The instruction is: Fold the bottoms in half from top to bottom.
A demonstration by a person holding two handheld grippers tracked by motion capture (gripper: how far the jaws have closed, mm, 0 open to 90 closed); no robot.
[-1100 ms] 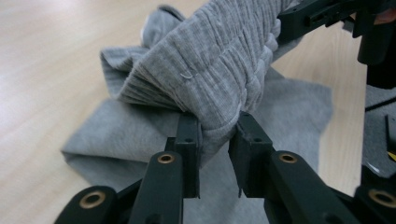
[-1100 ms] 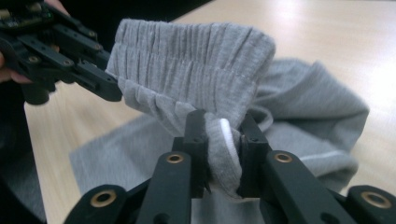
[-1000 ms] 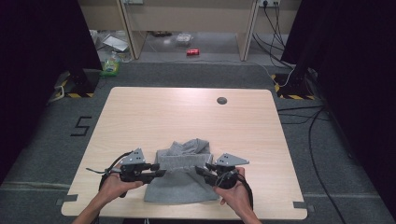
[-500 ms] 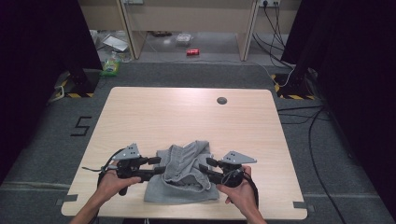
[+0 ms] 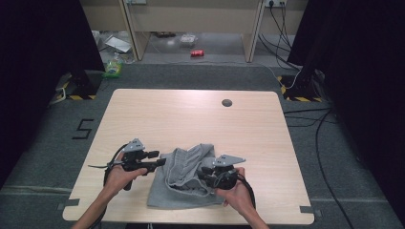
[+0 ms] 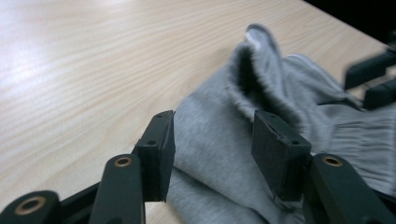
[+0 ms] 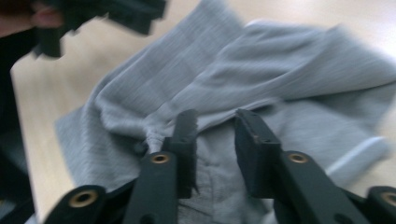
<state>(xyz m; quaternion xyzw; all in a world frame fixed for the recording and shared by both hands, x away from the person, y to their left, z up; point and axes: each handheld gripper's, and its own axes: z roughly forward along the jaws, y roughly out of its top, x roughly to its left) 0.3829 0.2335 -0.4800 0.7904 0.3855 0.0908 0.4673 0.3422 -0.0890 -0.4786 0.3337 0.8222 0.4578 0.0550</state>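
Grey garment [image 5: 184, 179], crumpled on the table's [image 5: 191, 119] near edge, long axis running near to far. Left gripper [image 5: 160, 162], at its left edge, has just been opening; nothing pinched. Right gripper [image 5: 204, 172], above its folds, has just been closing, a gap still showing.

garment [image 5: 184, 179] on table [image 5: 191, 119], near front edge

Light wooden table [image 5: 167, 114] with a dark round grommet [image 5: 227, 102]; red can [image 5: 197, 53] on the floor beyond.
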